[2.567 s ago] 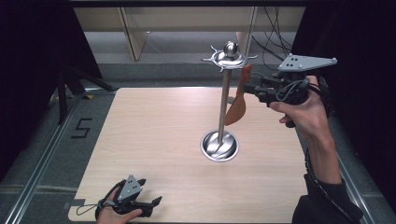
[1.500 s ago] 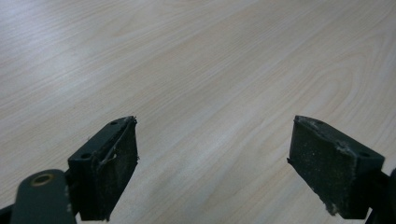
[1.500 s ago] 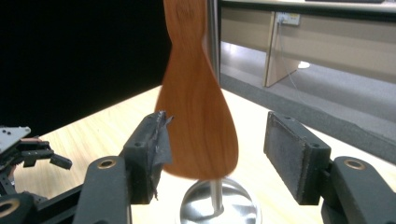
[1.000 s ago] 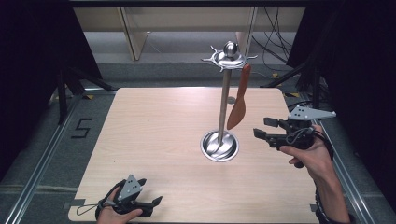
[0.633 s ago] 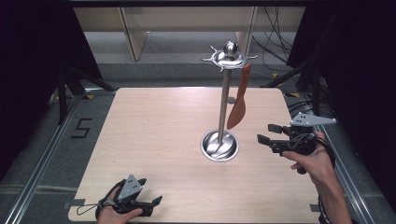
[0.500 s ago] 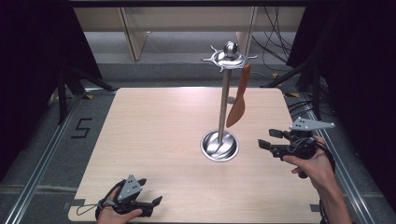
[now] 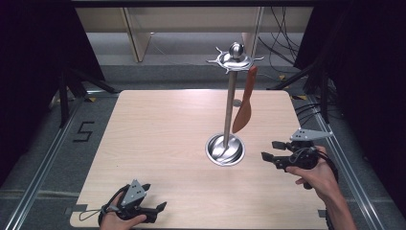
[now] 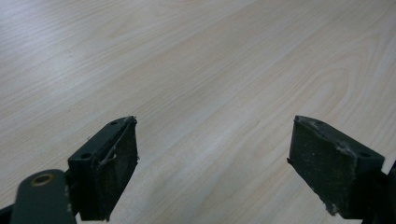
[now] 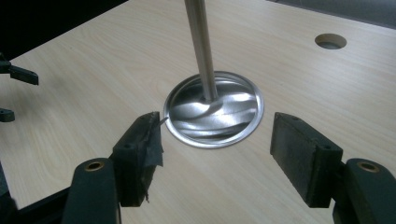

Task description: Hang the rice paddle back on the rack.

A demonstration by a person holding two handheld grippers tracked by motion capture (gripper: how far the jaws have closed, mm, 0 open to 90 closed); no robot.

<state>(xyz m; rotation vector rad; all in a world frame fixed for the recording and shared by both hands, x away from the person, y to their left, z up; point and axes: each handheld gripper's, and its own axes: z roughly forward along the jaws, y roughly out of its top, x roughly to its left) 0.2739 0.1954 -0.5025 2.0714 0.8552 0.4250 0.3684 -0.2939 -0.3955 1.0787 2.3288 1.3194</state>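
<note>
i look down on the wooden table point(image 7: 158, 134) from the high view. near its middle, a little to the right, stands the metal stand point(image 7: 229, 103): a thin upright pole on a round shiny base, with a ring of hooks and a ball on the top. from one hook on its right side hangs the brown spatula point(image 7: 244, 104), the blade pointing down. the blade end hangs above the table, just beside the pole, and it does not touch the base.

my right gripper point(image 7: 275, 151) is to the right of the stand base, near the right edge of the table, held low over the wood in the right hand point(image 7: 316, 172). it points toward the base. its jaws have just been opening and now stand wide apart, with nothing between them. in the right gripper view the right gripper point(image 9: 215, 149) looks straight at the round base of the stand point(image 9: 215, 109), which lies close in front of the two pads, but the pads do not touch it. a round hole point(image 9: 330, 41) in the table top shows farther behind.

my left gripper point(image 7: 152, 200) is at the near left corner of the table, well apart from the stand, in the left hand point(image 7: 112, 218). in the left gripper view the left gripper point(image 8: 212, 163) has its jaws wide apart too, and between them i see bare wood only.
</note>
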